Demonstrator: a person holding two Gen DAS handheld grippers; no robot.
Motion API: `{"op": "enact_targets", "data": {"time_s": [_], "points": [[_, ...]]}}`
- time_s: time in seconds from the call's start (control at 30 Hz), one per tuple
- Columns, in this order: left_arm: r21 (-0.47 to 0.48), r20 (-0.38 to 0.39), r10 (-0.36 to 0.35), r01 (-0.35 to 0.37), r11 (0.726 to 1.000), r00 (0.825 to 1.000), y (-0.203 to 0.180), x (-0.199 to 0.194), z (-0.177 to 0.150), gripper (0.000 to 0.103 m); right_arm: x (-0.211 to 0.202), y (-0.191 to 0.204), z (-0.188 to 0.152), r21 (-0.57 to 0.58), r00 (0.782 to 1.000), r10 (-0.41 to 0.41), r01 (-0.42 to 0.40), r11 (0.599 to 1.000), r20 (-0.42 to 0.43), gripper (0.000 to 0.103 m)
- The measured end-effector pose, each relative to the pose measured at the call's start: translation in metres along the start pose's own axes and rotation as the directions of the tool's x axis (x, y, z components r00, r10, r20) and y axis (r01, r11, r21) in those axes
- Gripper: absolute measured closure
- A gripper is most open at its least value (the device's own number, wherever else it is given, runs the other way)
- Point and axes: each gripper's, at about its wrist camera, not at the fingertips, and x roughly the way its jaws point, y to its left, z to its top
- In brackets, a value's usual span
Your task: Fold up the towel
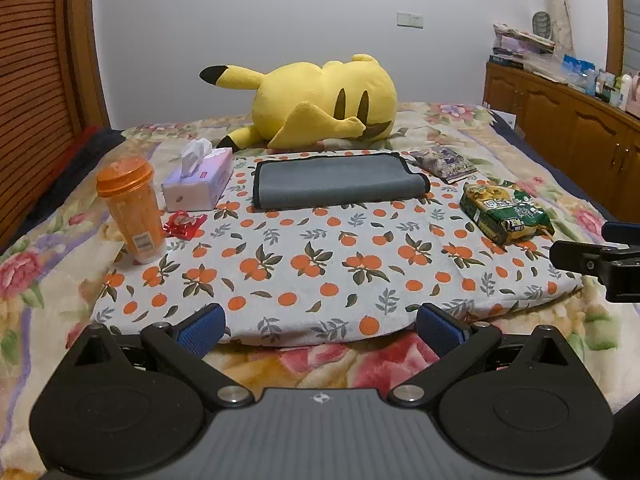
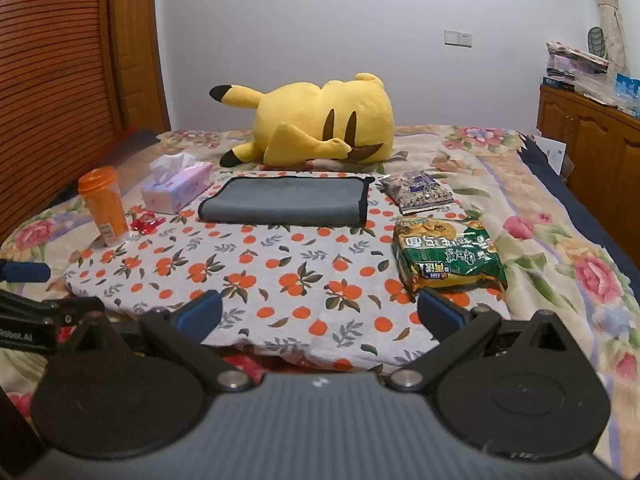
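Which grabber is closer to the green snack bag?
Right. The right gripper sits just before the green plastic snack bag, its right finger nearly touching; the left gripper is farther leftward.

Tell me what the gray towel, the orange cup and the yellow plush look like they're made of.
Gray towel: soft matte cloth, probably microfiber, with a dark stitched edge; it lies folded and limp.
Orange cup: translucent plastic, likely, since light glows through its wall and ribbed lid.
Yellow plush: fuzzy stuffed fabric, with a rounded, dull, seamed surface.
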Motion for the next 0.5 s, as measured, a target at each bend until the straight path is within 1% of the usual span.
{"op": "enact_targets", "data": {"time_s": [0.3, 0.5], "points": [[-0.024, 0.004, 0.007, -0.007, 1.0, 1.0, 0.0036, -0.0009, -0.0059, 0.0, -0.0036, -0.0001, -0.0075, -0.011, 1.0, -0.01, 0.01, 1.0, 0.005, 0.0], [-0.001, 0.033, 0.024, -0.024, 1.0, 0.999, -0.0004, -0.0062, -0.0078, 0.0, -0.0016, -0.0017, -0.0092, -0.011, 1.0, -0.026, 0.026, 1.0, 0.001, 0.0]]}}
